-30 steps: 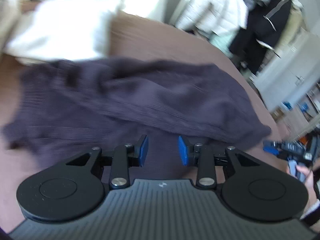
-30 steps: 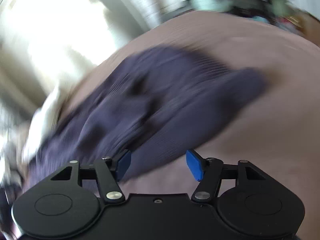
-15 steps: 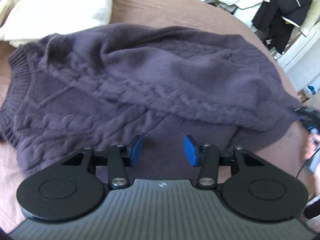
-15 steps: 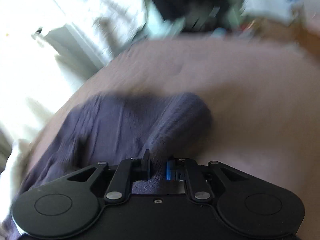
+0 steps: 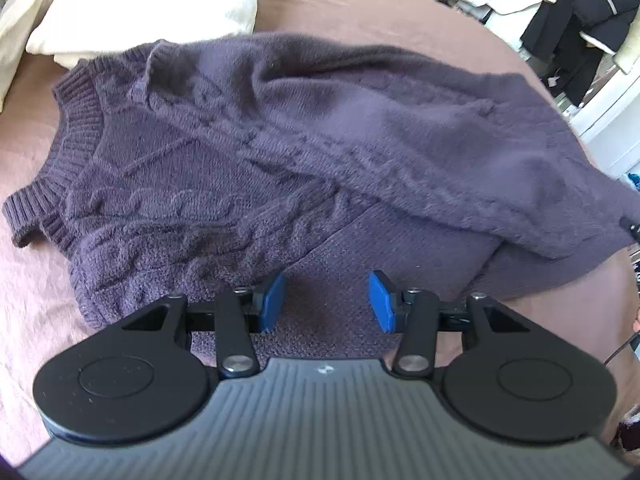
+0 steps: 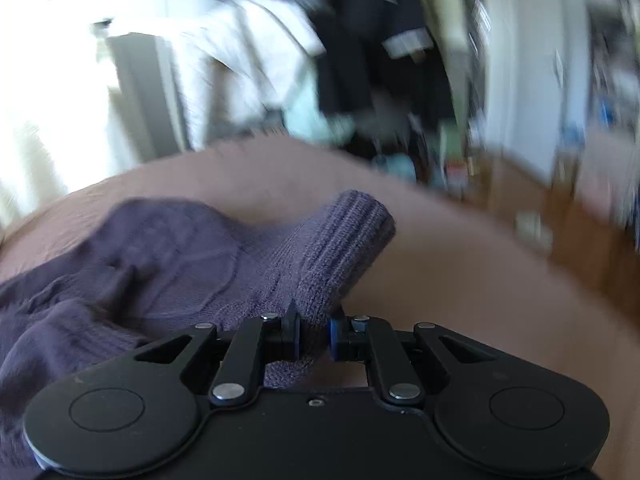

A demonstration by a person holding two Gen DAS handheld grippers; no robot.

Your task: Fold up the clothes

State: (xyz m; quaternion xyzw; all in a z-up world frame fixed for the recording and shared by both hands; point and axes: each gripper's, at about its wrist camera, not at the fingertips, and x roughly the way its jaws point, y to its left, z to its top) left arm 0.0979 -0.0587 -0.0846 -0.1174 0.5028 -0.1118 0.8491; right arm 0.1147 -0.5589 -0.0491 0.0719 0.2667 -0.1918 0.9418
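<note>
A dark purple cable-knit sweater (image 5: pixel 320 140) lies spread on a brown bed cover (image 5: pixel 360 8), its ribbed hem at the left. My left gripper (image 5: pixel 326 286) hovers open just above the sweater's near edge, and its blue pads (image 5: pixel 274 300) touch nothing. In the right wrist view my right gripper (image 6: pixel 314 326) is pinching the sweater's sleeve near its ribbed cuff (image 6: pixel 348 236). Its jaws are still closing on the knit, and the cuff sticks out beyond the fingers above the cover (image 6: pixel 460 300).
White pillows (image 5: pixel 140 4) lie at the far left of the bed. Hanging coats and clothes (image 5: pixel 580 8) crowd the far right beyond the bed's edge. The right wrist view is blurred, with furniture and clutter (image 6: pixel 520 184) past the bed.
My right gripper has shut on the sleeve near the cuff and lifted it. The left gripper's jaws have spread wider and it has dipped closer to the sweater.
</note>
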